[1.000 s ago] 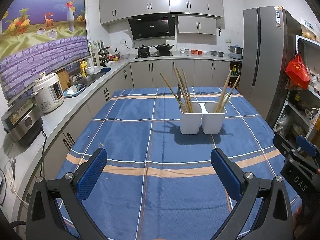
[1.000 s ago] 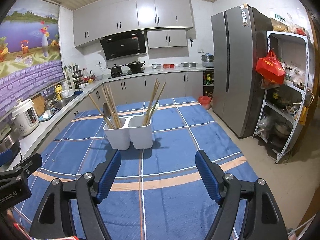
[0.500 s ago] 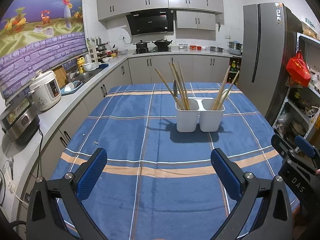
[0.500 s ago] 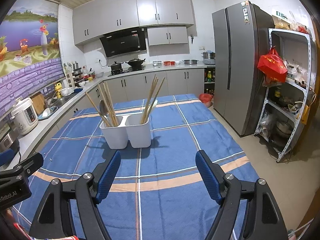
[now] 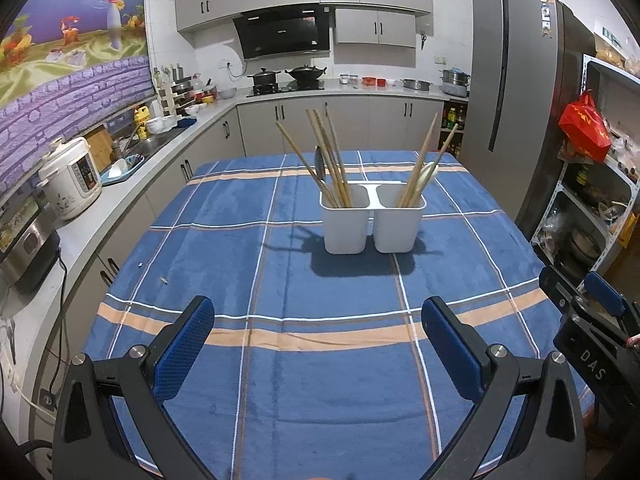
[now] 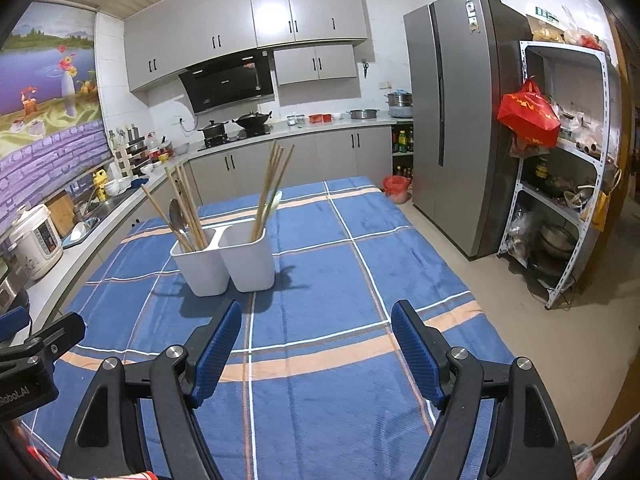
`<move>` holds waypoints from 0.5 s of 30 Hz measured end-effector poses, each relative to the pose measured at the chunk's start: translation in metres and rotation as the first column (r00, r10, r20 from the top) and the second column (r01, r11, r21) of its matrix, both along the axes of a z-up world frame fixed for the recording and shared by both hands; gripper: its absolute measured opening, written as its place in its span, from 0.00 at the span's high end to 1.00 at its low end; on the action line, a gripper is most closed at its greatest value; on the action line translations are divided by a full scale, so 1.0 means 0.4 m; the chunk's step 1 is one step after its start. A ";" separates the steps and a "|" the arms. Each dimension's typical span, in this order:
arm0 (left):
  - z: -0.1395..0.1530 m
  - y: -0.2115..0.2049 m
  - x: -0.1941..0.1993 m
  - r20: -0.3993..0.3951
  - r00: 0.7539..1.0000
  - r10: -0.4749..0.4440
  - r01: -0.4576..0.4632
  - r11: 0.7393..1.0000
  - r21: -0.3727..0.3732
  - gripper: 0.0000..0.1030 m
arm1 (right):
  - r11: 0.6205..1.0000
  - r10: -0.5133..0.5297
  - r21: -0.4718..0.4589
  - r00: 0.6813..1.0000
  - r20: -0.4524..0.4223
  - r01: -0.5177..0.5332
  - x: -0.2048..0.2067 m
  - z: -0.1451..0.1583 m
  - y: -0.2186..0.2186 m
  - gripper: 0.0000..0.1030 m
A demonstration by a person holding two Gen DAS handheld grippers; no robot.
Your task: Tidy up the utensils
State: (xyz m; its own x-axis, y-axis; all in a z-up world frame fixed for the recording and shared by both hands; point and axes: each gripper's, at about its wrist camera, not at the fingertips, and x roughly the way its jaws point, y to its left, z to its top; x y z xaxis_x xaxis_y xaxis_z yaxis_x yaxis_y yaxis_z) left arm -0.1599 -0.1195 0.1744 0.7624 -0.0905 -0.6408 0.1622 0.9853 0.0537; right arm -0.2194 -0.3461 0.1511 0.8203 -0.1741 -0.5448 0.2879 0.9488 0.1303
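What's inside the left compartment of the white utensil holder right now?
The left compartment holds several wooden chopsticks standing tilted, plus a dark metal spoon with its bowl upward. The compartment wall hides their lower ends and anything lying at the bottom.

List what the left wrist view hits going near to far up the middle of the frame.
Left gripper with open jaws → blue plaid tablecloth → white twin-cup utensil holder with chopsticks → grey base cabinets → stove with black pots → range hood.
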 end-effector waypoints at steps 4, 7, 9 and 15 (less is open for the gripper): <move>-0.013 -0.005 0.009 -0.017 1.000 -0.007 0.007 1.000 -0.001 0.00 | 1.000 0.002 -0.003 1.000 -0.013 -0.002 0.006 -0.008 0.004 0.21; -0.018 -0.004 0.012 -0.025 1.000 -0.006 0.006 1.000 -0.002 0.00 | 1.000 0.010 -0.009 1.000 -0.019 -0.010 0.012 -0.011 0.010 0.21; -0.019 -0.001 0.017 -0.027 1.000 -0.004 0.004 1.000 -0.005 0.00 | 1.000 0.014 -0.014 1.000 -0.020 -0.014 0.015 -0.011 0.017 0.21; -0.025 0.012 0.027 -0.034 0.999 0.005 -0.005 1.000 -0.010 0.00 | 0.999 0.032 -0.023 0.999 -0.017 -0.032 0.029 -0.014 0.038 0.21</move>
State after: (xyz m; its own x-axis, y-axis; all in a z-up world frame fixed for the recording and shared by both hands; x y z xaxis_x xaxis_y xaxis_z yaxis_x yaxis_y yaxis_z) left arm -0.1492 -0.1146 0.1644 0.7406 -0.0936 -0.6654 0.1588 0.9866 0.0380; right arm -0.2076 -0.3308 0.1457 0.8163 -0.1608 -0.5548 0.2595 0.9602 0.1036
